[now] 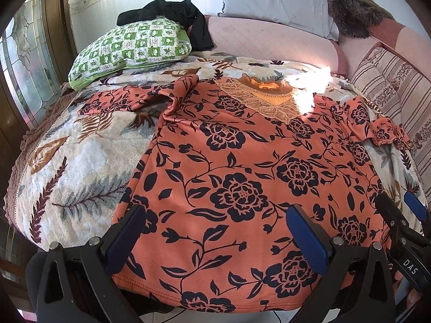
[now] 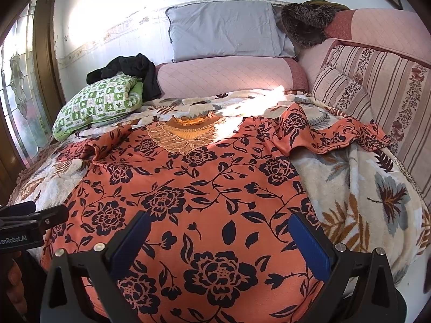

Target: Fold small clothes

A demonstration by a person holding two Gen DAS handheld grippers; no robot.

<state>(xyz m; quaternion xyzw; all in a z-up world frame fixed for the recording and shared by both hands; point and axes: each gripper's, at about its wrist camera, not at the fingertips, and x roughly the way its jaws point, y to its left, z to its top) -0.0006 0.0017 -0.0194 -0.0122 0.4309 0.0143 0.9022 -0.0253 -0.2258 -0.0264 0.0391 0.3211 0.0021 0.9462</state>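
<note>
Both my left claw point(image 1: 215, 231) and right claw point(image 2: 218, 237) hang wide open, empty, over the shirt point(image 1: 242, 167) hem. Sleeve point(image 2: 331, 137) at two o'clock is rumpled; folding now risks trapping creases.

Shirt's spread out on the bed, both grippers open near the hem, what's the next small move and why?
Probably close the left gripper on the orange floral shirt near its hem: it lies flat and unfolded, and nothing is held yet.
</note>
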